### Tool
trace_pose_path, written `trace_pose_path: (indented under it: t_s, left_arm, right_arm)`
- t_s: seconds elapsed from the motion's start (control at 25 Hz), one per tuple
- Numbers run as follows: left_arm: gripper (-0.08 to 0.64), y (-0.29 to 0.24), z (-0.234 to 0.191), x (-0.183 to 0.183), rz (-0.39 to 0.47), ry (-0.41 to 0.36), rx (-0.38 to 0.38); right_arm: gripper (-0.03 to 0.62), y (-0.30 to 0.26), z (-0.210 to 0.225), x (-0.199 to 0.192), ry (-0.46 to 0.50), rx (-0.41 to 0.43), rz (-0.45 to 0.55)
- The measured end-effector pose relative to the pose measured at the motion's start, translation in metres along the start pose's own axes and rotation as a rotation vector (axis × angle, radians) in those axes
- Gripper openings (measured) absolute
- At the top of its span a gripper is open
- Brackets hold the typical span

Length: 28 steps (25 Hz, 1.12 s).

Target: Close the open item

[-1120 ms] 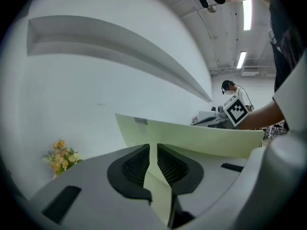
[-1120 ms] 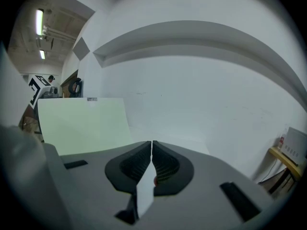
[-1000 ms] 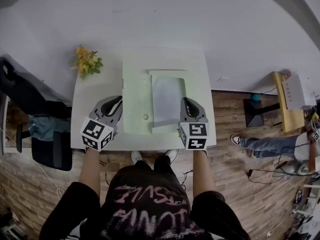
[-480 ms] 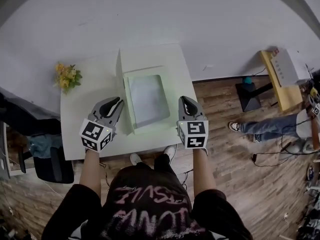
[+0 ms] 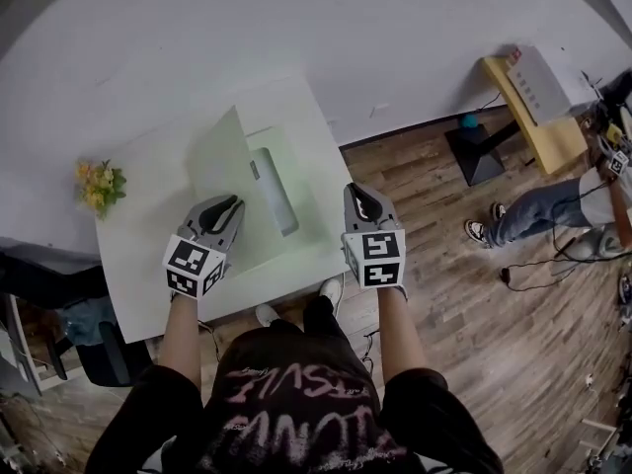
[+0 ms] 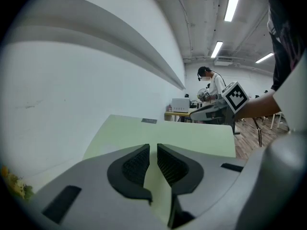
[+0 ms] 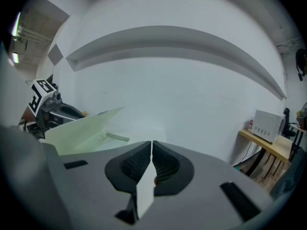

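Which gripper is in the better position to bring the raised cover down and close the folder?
Left. The left gripper pinches the raised pale green cover, so it can probably swing it down directly. The right gripper only pinches a thin sheet edge on the other side.

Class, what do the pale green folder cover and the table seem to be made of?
Folder cover: likely thin matte card or plastic; it stands raised as a flat, thin-edged sheet. Table: smooth white top, perhaps laminate; the look leaves it open.
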<state>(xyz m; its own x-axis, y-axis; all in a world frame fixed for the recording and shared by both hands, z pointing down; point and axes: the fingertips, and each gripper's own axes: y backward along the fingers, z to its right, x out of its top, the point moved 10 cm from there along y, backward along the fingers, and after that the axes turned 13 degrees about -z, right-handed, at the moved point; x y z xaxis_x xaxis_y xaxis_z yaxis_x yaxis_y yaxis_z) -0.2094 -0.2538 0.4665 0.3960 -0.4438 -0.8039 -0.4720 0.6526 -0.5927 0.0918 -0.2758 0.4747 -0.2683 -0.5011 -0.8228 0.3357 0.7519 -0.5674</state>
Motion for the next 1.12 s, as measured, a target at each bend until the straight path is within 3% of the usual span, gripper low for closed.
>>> trace_pose_path:
  t_s: [0.16, 0.6, 0.88, 1.12]
  left_arm:
    - [0.048, -0.032, 0.015, 0.004, -0.063, -0.049, -0.045]
    - [0.048, -0.098, 0.036, 0.005, -0.213, -0.094, -0.121]
    - [0.048, -0.132, 0.047, -0.003, -0.339, -0.139, -0.142]
    - [0.048, -0.141, 0.051, -0.003, -0.38, -0.144, -0.145]
  right_arm:
    - [0.026, 0.004, 0.018, -0.014, -0.026, -0.02, -0.023]
    - [0.026, 0.012, 0.059, -0.042, -0.064, -0.079, -0.078]
    - [0.026, 0.016, 0.079, -0.057, -0.097, -0.116, -0.103]
    - [0.026, 0.019, 0.088, -0.064, -0.117, -0.132, -0.116]
